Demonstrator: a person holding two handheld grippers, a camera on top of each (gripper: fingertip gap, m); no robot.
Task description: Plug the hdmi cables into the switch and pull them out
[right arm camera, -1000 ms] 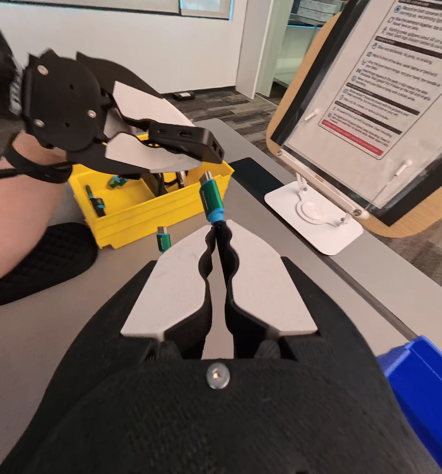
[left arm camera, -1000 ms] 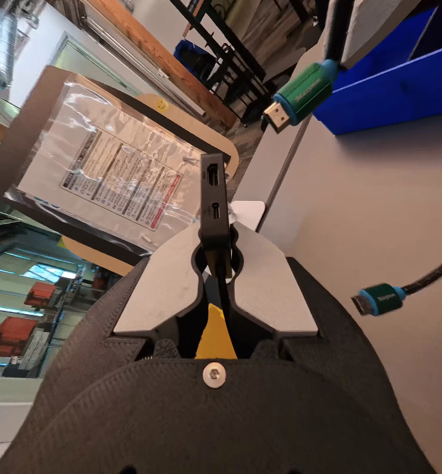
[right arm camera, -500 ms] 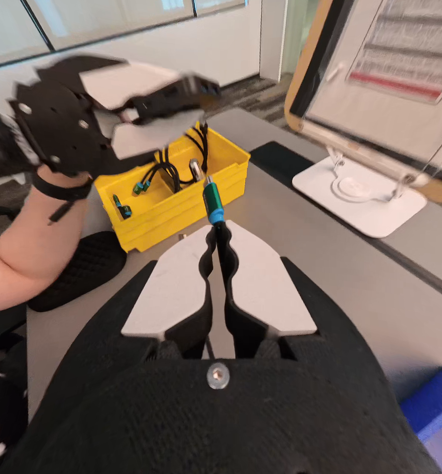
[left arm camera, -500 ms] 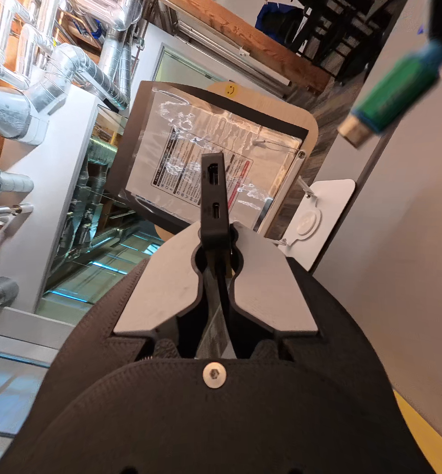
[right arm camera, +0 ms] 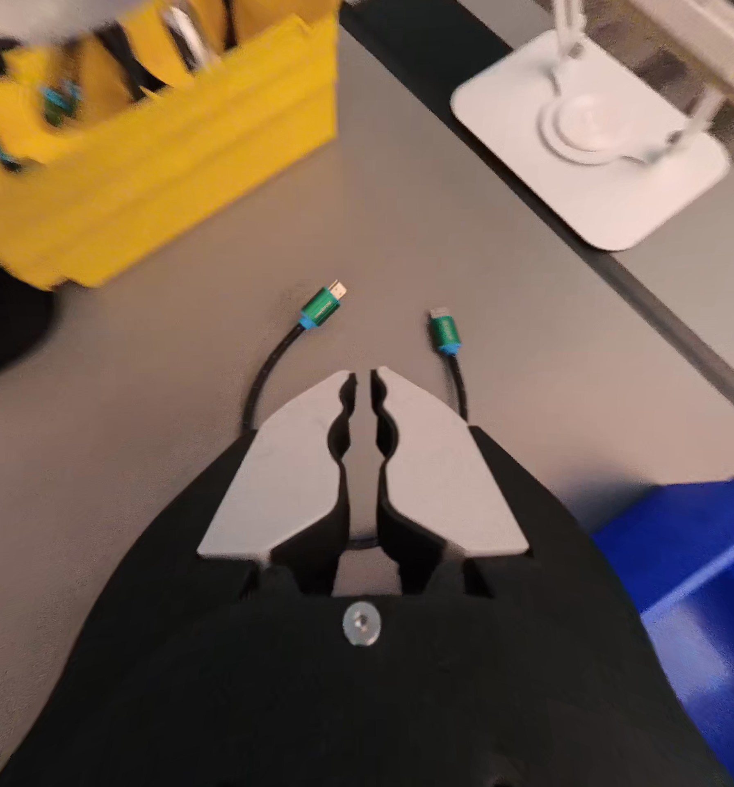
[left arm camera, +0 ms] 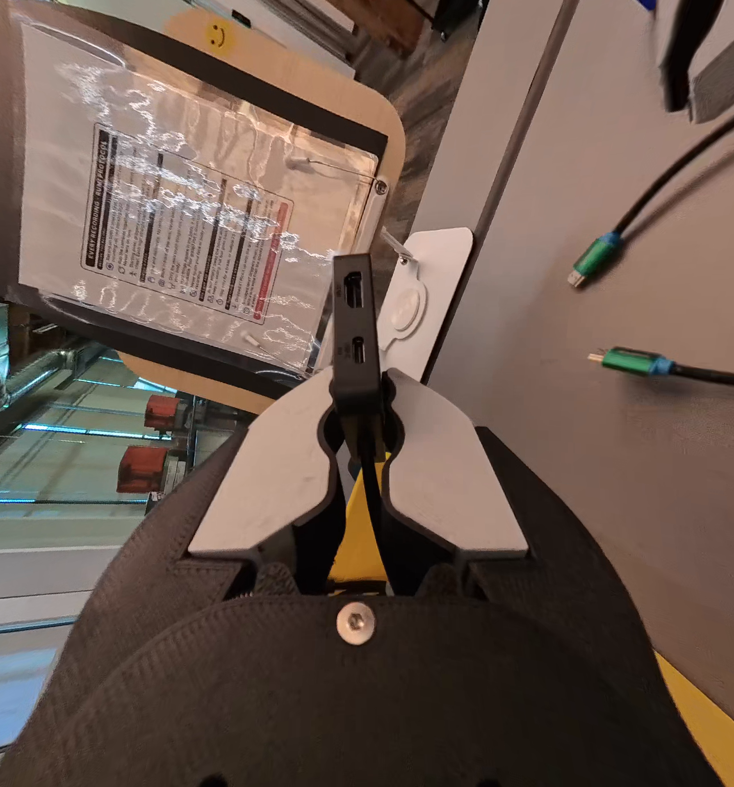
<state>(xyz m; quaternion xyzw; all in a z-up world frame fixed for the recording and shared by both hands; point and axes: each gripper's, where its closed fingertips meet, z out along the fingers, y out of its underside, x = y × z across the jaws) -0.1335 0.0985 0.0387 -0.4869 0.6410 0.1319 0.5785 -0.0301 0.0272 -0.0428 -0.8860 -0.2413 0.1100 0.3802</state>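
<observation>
My left gripper (left arm camera: 356,377) is shut on a black switch (left arm camera: 352,323), held in the air with its ports facing me. Two green HDMI plugs on black cable lie on the grey table (right arm camera: 399,238) ahead of my right gripper (right arm camera: 362,374), one to the left (right arm camera: 322,306) and one to the right (right arm camera: 444,332). The right gripper is a little open and empty, and a stretch of cable runs under it. Both plugs also show in the left wrist view, one farther (left arm camera: 593,259) and one nearer (left arm camera: 629,362). The right gripper shows blurred at the top right there (left arm camera: 706,64).
A yellow bin (right arm camera: 143,140) with more cables stands at the back left. A white stand base (right arm camera: 591,140) holds a sheet in a clear cover (left arm camera: 186,221) at the back right. A blue bin (right arm camera: 676,575) is close on the right. My hands' fingertips stand some 15 centimetres from each other.
My right gripper has let go of the green plug, which now lies on the table beside the other, and the gripper has tilted down. My left gripper still holds the switch and has turned.
</observation>
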